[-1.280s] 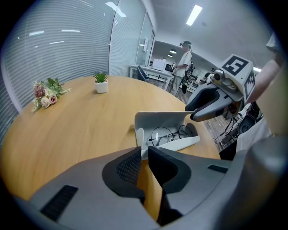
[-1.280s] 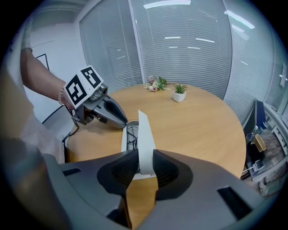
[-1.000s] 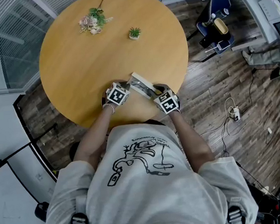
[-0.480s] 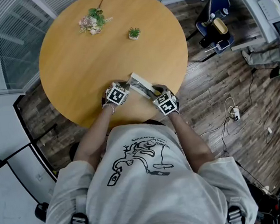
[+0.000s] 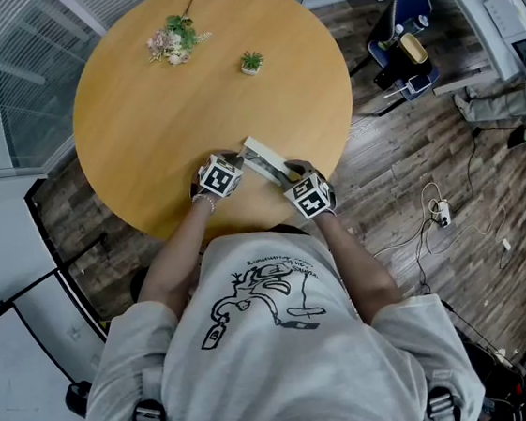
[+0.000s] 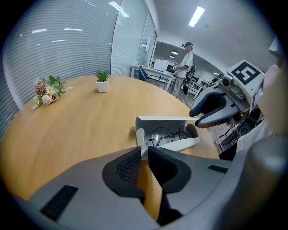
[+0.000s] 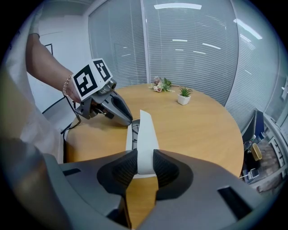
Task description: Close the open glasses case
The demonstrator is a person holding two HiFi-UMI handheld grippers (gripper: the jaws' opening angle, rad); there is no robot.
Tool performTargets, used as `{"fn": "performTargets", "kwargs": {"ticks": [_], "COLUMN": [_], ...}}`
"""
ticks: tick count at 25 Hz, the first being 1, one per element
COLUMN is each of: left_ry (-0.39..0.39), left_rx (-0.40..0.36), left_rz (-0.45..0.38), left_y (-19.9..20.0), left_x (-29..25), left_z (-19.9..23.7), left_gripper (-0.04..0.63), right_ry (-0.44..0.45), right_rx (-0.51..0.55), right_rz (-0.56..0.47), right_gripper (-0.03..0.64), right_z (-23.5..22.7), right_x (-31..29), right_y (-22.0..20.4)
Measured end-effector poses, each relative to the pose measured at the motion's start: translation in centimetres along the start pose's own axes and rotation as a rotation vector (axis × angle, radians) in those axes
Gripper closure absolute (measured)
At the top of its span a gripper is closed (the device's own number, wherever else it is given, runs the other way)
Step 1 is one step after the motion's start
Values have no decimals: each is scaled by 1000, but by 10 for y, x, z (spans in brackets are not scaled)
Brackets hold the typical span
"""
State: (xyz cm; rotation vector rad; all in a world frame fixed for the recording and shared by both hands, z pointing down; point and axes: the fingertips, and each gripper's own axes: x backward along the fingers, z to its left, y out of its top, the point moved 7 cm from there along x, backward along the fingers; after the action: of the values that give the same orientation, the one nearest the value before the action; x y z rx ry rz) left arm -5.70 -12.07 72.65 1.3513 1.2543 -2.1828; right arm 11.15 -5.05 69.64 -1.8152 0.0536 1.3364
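Observation:
The white glasses case (image 5: pixel 265 160) lies open near the front edge of the round wooden table (image 5: pixel 184 100). Its lid (image 7: pixel 146 139) stands up and black-framed glasses (image 6: pixel 171 134) lie in the base. My right gripper (image 7: pixel 145 164) is shut on the near end of the raised lid, with a pad against each face. At the other end of the case, my left gripper (image 6: pixel 144 152) has its jaws almost together, with the edge of the base's end wall between the tips. In the head view both grippers sit at the case, left (image 5: pixel 237 167) and right (image 5: pixel 289 173).
A small bouquet (image 5: pixel 173 40) and a tiny potted plant (image 5: pixel 252 62) lie far back on the table. A blue chair with objects on it (image 5: pixel 405 47) and cables (image 5: pixel 437 208) are on the wooden floor to the right. A person (image 6: pixel 185 63) stands far off.

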Motion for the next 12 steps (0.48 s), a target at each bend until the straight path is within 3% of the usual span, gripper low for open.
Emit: {"fn": "performTargets", "kwargs": {"ticks": [12], "left_ry": [-10], "left_rx": [-7], "left_rz": [-7], "left_y": [1], "left_x": [-3], "left_z": [0], "left_gripper": [529], "right_ry": [-11], "right_rx": [43], "right_rz": [5], "right_gripper": [499], "right_z": [5], "right_x": [0], "right_y": [1]}}
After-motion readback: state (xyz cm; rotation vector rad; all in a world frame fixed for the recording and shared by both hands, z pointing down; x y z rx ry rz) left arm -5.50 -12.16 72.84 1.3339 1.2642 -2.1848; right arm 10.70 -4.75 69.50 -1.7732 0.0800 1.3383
